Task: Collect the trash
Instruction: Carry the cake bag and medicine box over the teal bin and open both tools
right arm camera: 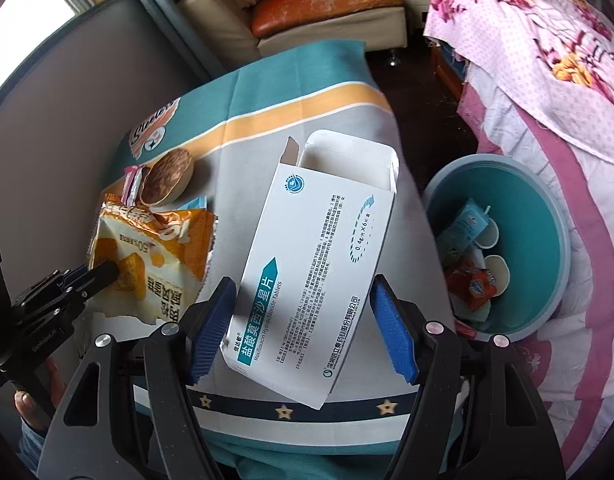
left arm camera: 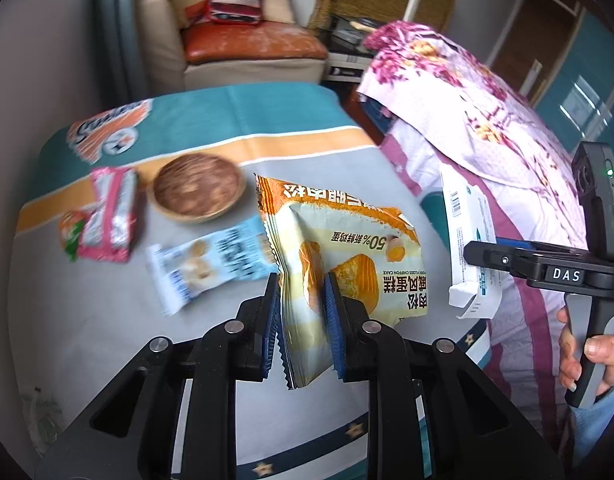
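- The left gripper's (left arm camera: 301, 320) fingers were clamped on the lower edge of a snack wrapper (left arm camera: 339, 256), which hung crumpled and upright between the blue pads, clear of the worktop (left arm camera: 107, 340); a pinch on a thin edge probably suited so light and floppy a thing.
- The right gripper's (right arm camera: 303, 328) fingers stood wide, clamped across the width of an empty medicine box (right arm camera: 311, 256), its top flap open; the box was rigid, so a grip across its flat sides likely kept it from twisting.
- Both items were held above the near edge of the worktop, side by side, each by its own gripper.
- Behind them on the striped cloth lay a blue-and-white wrapper (left arm camera: 211, 264), a pink wrapper (left arm camera: 109, 216) and a wooden bowl (left arm camera: 199, 188), none of them touched.
- To the right of the worktop, on the floor beside the bed (right arm camera: 547, 80), stood a teal bin (right arm camera: 547, 216) already holding a small carton, cups and a red packet.
- The bin seemed the place for both held pieces, so the carry looked about half done, with more litter left on the cloth.
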The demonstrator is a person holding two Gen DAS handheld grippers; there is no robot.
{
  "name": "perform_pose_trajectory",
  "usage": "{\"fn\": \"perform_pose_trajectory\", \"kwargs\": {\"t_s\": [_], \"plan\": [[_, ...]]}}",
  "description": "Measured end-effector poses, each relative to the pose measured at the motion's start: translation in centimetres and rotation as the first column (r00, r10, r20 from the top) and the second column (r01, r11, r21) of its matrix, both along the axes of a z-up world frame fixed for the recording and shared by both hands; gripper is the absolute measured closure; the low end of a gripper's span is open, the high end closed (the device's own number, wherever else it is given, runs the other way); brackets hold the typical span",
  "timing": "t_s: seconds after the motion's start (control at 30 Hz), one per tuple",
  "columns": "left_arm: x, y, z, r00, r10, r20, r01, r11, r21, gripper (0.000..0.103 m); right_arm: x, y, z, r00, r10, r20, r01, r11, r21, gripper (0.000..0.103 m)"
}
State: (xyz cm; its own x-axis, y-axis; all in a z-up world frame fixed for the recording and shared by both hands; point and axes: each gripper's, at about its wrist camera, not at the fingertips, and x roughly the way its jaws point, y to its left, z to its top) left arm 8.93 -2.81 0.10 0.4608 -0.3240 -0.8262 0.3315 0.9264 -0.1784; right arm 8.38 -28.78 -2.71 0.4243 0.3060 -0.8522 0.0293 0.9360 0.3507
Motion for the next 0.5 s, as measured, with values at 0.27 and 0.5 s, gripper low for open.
{"fn": "perform_pose_trajectory", "kwargs": {"t_s": [0.27, 0.5], "plan": [[0.7, -6.5, -0.2, 0.997, -0.076, -0.001, 0.076, 0.996, 0.039, 0.08, -1.0, -5.7, -0.1, 0.996, -0.081, 0.029, 0.08, 0.996, 0.038, 0.037], [1.0, -11.2, -0.9, 0.992, -0.122, -0.014, 0.122, 0.989, 0.082, 0.08, -2.0, -10.6, -0.6, 0.987, -0.153, 0.042, 0.15, 0.986, 0.072, 0.037]]}}
